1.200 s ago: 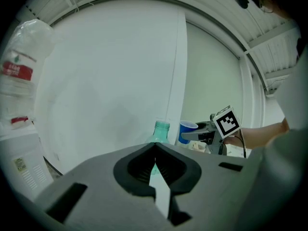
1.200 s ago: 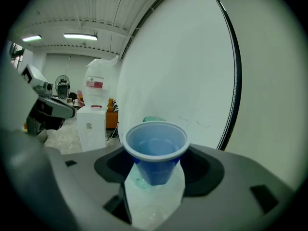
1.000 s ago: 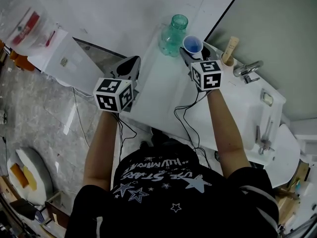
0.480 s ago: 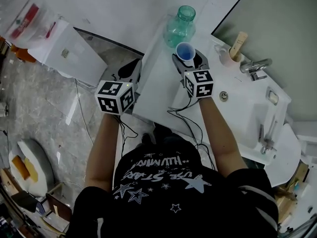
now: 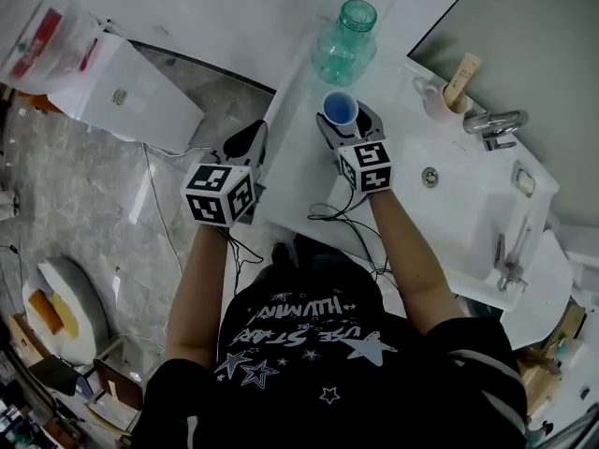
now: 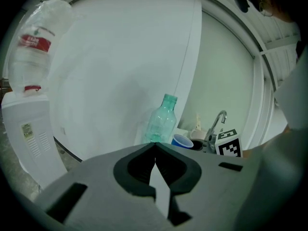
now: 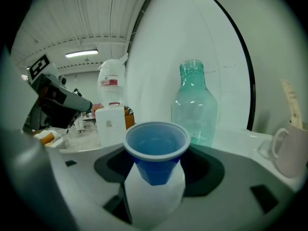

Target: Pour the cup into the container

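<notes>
We look steeply down on a white worktop [image 5: 292, 171] with a sink basin [image 5: 459, 204] let into it and a tap [image 5: 494, 124] at its far edge. A green glass bottle [image 5: 346, 40] stands upright at the far left corner, against the white wall. The right gripper [image 5: 343, 124] has its jaws clamped on an upright blue cup [image 5: 340, 108], near the left edge and just short of the bottle. The left gripper [image 5: 245, 140] hangs off the left edge over the grey marbled floor [image 5: 75, 204], jaws together on nothing. A mug [image 5: 435, 101] holding a wooden stick sits beside the tap. A white water dispenser [image 5: 140, 92] stands on the floor.
</notes>
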`<state>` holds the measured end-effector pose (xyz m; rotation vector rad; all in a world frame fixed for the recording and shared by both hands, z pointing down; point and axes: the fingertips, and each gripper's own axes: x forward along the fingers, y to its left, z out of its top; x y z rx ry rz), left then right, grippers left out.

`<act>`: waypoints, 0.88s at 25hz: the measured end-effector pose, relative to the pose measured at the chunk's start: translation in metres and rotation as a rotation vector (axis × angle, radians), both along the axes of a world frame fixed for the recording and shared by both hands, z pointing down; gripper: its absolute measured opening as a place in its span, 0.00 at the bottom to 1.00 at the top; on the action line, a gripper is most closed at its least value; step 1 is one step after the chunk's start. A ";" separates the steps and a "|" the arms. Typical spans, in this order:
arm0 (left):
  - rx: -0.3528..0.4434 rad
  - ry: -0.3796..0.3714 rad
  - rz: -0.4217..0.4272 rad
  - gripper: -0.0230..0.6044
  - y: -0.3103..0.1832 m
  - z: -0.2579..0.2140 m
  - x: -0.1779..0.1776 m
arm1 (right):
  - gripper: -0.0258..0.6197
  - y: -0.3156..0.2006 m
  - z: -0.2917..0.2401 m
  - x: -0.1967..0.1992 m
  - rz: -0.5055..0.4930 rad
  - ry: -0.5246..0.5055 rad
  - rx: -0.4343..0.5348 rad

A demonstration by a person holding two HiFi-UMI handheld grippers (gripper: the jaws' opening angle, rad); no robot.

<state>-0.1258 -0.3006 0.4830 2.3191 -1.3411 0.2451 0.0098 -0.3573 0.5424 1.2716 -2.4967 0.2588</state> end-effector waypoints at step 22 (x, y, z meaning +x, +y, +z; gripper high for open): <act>-0.063 -0.012 0.008 0.06 0.016 0.025 -0.005 | 0.51 0.002 0.035 -0.018 -0.042 0.070 -0.034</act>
